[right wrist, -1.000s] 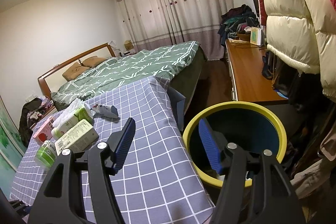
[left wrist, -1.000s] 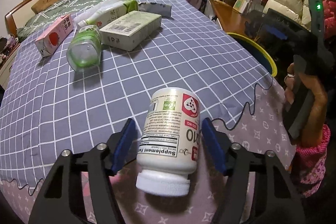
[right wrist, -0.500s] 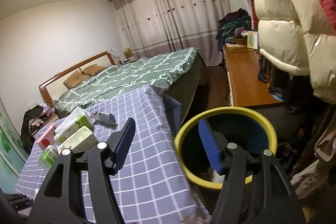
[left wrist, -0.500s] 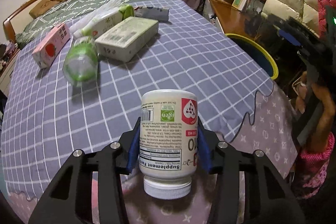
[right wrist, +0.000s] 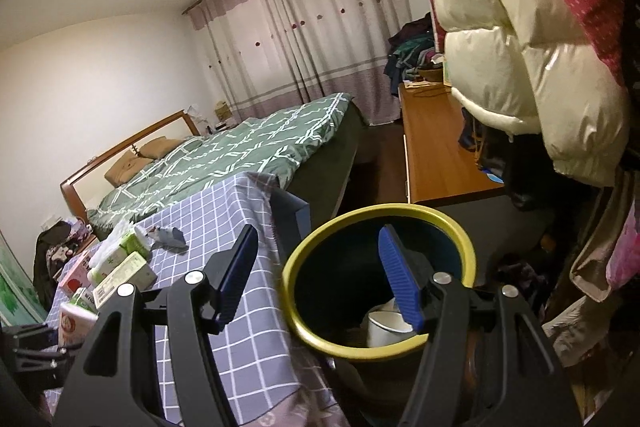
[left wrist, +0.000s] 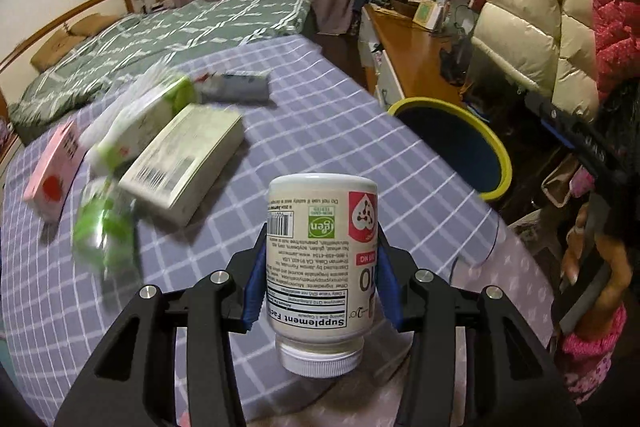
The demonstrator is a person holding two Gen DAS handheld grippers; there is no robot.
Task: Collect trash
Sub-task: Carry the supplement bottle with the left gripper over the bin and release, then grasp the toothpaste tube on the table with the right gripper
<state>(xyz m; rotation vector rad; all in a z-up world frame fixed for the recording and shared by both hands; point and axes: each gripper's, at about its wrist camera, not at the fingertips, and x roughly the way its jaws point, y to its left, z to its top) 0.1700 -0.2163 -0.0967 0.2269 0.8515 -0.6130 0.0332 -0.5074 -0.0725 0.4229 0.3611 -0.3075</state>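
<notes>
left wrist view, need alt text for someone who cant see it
The left gripper clamps a white supplement bottle, cap toward the camera, above a purple checked tablecloth. Boxes and bottles lie blurred behind at left; a yellow-rimmed bin stands at right.

The supplement bottle (left wrist: 322, 259) carries an upside-down label reading "Supplement Facts", "igen" in a green square, and perhaps "Q10".
</notes>
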